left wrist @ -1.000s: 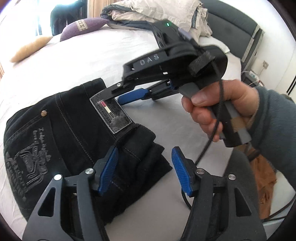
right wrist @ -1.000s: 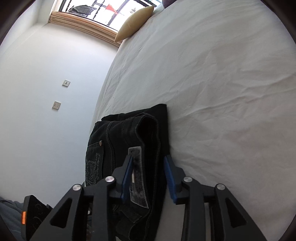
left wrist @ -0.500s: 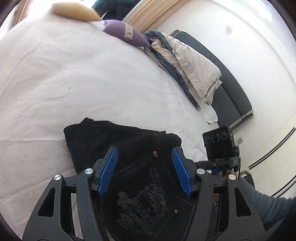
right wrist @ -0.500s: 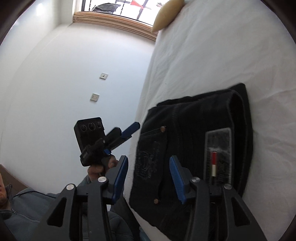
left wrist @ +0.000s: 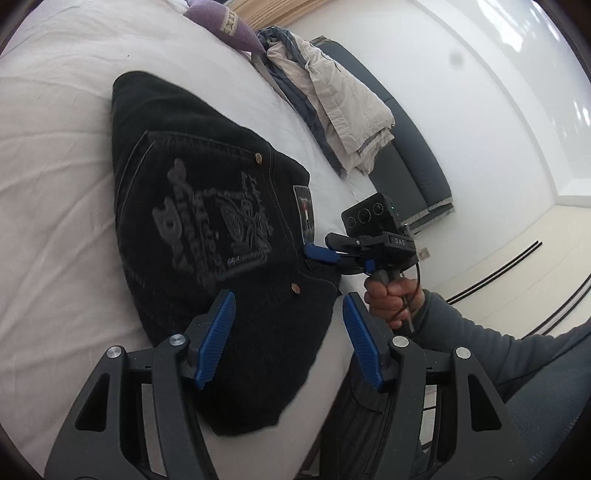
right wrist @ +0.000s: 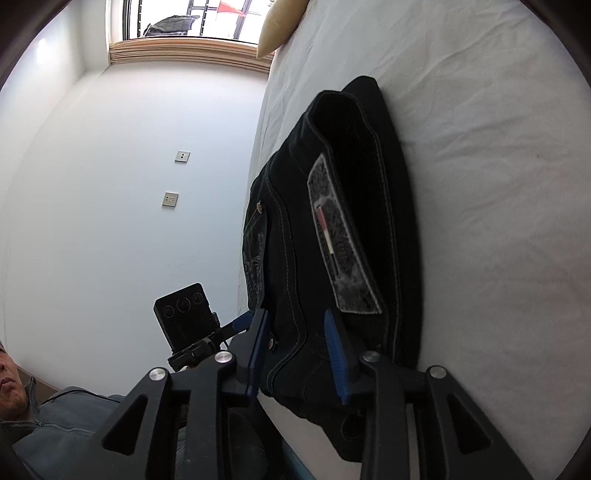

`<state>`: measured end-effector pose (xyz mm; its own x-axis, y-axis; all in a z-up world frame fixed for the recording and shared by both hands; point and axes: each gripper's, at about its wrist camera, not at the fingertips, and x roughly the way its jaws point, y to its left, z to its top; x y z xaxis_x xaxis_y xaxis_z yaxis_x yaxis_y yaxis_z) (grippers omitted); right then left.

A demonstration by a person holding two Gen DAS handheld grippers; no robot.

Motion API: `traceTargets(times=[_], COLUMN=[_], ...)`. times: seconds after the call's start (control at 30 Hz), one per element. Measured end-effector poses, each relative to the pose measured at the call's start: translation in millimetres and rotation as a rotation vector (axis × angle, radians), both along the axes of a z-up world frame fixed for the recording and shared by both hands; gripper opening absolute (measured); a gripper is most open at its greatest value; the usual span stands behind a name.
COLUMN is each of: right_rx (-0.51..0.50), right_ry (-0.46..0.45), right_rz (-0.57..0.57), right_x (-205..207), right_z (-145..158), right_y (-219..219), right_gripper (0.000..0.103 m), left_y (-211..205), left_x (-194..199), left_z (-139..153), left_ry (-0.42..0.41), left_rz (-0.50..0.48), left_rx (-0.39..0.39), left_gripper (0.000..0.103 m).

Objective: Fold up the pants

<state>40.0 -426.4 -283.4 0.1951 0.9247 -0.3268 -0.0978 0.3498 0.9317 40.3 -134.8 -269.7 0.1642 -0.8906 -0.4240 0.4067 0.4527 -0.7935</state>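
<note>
Black pants (left wrist: 207,221) lie folded on the white bed (left wrist: 55,184), embroidered back pocket up, grey waist patch (right wrist: 340,251) at the side. My left gripper (left wrist: 288,332) stands open just above the near fold, the cloth below and between its blue pads but not pinched. In the right wrist view only its blue fingertip (right wrist: 240,321) shows. My right gripper (right wrist: 295,339), also visible as the right gripper (left wrist: 325,254) held by a hand (left wrist: 391,295), has its jaws closing. The waist corner fills the gap and both pads touch the fabric.
A heap of beige and blue clothes (left wrist: 332,99) and a purple pillow (left wrist: 221,22) lie at the far side of the bed by a dark headboard (left wrist: 406,166). A tan pillow (right wrist: 277,26) sits near the window. The pants lie close to the bed's edge, beside the person's sleeve (left wrist: 498,350).
The left gripper swung round from facing the right gripper to a place over the back pocket. The right gripper came off the waist patch, returned to the waist corner, and its jaws narrowed.
</note>
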Motion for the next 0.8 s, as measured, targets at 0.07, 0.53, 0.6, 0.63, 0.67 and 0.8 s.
traceTargets(times=[0.07,0.53,0.6,0.63,0.67,0.8], right_rx=[-0.007,-0.216,-0.239,-0.262,-0.274,-0.297], right_ry=[-0.005,-0.093,-0.065,-0.053,-0.045,-0.046], right_rz=[0.006,-0.134,-0.099,-0.087,-0.078,-0.055], right_x=[-10.7,-12.6,8.5,17.1,24.6,44.9], right_z=[2.9,46.4,38.1,33.1,28.9,24.2], right_y=[-2.5,-52.4,-36.3,-30.0,-24.2,-4.9], right_gripper=[0.036,0.074,0.074,0.074,0.074,0.074], left_y=[8.5,58.7,60.4,57.7,52.8,39.1], left_x=[-12.8,-4.0,18.6,28.4,35.7,51.7], left_z=[0.7,33.6,23.1,17.0,11.1,3.0], left_ry=[0.018,0.003,0.061,0.092,0.120,0.146], left_rz=[-0.007,0.160,0.192,0.196,0.185,0.179], left_rx=[-0.018,0.146,0.162,0.167,0.173,0.237], left_gripper=[0.059,0.074,0.077,0.077,0.077,0.077])
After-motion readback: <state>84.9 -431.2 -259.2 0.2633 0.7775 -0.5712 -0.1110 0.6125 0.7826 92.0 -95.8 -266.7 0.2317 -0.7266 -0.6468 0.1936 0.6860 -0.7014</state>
